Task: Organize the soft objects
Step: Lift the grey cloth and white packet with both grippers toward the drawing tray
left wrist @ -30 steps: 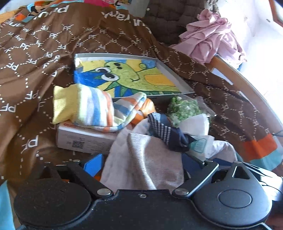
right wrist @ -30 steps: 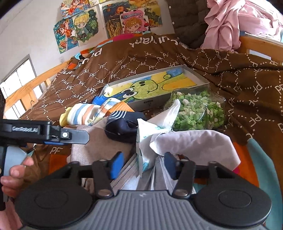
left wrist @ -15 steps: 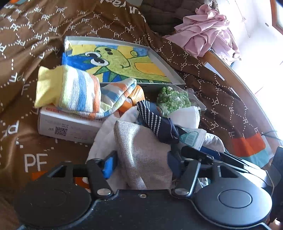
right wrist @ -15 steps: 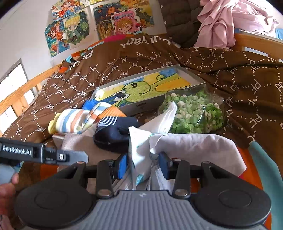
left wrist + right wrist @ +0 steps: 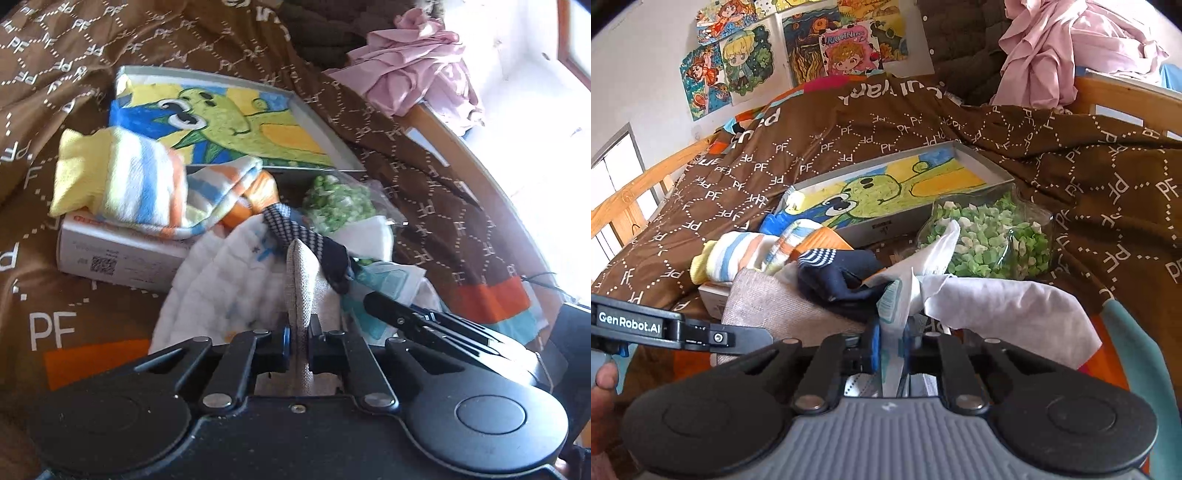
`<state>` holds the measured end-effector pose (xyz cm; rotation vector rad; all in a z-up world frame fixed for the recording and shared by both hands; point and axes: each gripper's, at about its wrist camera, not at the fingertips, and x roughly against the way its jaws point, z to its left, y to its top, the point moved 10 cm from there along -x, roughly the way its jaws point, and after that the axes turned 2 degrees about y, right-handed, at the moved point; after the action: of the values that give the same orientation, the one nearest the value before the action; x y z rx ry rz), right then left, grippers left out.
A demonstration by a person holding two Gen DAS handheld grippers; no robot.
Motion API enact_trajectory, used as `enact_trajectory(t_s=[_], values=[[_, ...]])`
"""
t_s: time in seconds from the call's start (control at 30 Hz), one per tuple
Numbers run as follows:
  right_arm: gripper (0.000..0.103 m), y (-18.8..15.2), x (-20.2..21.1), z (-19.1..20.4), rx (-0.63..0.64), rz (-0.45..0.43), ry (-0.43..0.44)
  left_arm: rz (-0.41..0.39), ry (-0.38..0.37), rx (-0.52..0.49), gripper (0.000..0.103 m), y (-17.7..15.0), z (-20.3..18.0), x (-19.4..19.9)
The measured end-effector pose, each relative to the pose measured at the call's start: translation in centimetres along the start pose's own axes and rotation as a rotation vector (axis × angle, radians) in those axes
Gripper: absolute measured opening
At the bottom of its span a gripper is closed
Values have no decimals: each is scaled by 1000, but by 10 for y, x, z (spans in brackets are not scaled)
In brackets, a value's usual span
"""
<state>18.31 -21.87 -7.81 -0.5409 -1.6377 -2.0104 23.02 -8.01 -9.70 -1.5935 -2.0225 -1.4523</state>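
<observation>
Two grippers, each pinching one item — left gripper [image 5: 298,341] beige cloth [image 5: 301,280], right gripper [image 5: 892,345] tissue pack [image 5: 897,295].

Socks [image 5: 122,184] on box [image 5: 122,254], before tray [image 5: 325,129]

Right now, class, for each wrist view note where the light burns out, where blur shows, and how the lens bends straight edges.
Left wrist view: window side at right burns out white; striped sock smeared by blur; bed rail curves. Right wrist view: evenly lit, sharper; wall drawings lean, dark corners from the fisheye.
</observation>
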Motion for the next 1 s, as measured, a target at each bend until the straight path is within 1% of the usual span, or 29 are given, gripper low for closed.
enact_trajectory(t_s=[0.13, 0.3, 0.43, 0.5, 0.6, 0.7, 0.83, 0.9, 1.0], values=[[11, 3, 16, 6, 33, -32, -16, -10, 4, -35, 6, 1, -10, 11], [11, 9, 45, 13, 49, -99, -24, -32, -3, -17, 5, 2, -16, 35], [11, 19, 64, 18, 53, -178, -11, -119, -29, -6, 5, 13, -20, 63], [11, 24, 72, 22, 55, -220, 7, -166, -26, -11, 5, 20, -22, 75], [11, 31, 79, 26, 79, -267, 11, -223, -6, -4, 5, 30, -21, 85], [11, 39, 81, 33, 112, -306, 13, -270, 10, 2, 5, 44, -20, 89], [11, 52, 70, 40, 136, -320, 27, -344, -9, 28, 5, 69, -15, 91], [11, 60, 62, 42, 146, -329, 23, -379, -23, 56, 5, 83, -8, 90], [11, 74, 44, 41, 117, -344, 35, -434, -31, 118, 5, 106, 6, 88]])
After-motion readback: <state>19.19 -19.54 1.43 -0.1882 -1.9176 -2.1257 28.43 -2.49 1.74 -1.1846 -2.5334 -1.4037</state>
